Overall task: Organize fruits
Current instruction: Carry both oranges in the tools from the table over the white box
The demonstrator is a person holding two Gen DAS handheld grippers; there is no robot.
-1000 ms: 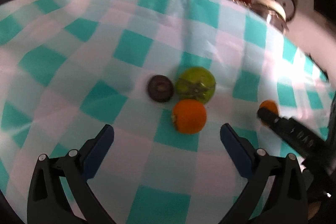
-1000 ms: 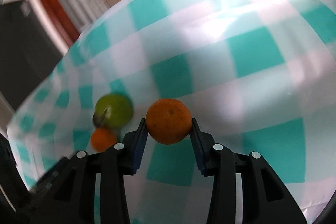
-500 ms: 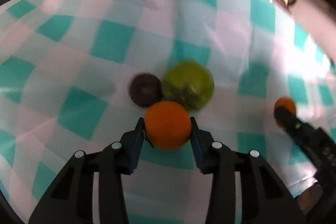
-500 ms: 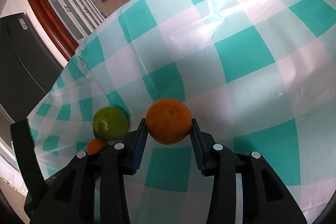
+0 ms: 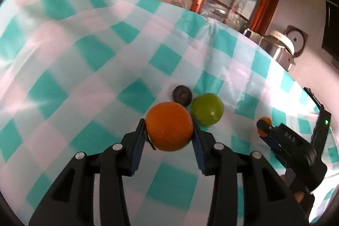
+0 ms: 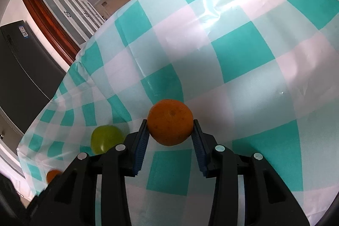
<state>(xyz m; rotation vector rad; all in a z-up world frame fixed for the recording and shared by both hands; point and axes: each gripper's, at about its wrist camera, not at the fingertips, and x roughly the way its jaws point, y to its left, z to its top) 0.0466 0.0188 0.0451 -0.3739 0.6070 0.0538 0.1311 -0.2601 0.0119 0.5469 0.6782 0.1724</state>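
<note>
Oranges: left tongs (image 5: 169, 137) have just clenched on one orange (image 5: 169, 126), now lifted clear of the green fruit (image 5: 207, 108) just beyond. Right tongs (image 6: 169, 137) stay clenched on the second orange (image 6: 170, 122). Both ready to place.

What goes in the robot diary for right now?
left gripper: holds orange | right gripper: holds second orange | cloth: green fruit, dark fruit

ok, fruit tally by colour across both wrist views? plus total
Orange: 2, one round orange fruit clamped in the left gripper, another round orange fruit clamped in the right gripper
Green: 1, round green fruit on the teal-and-white checked tablecloth
Dark: 1, small dark purple-brown round fruit beside the green one
Total: 4
</note>
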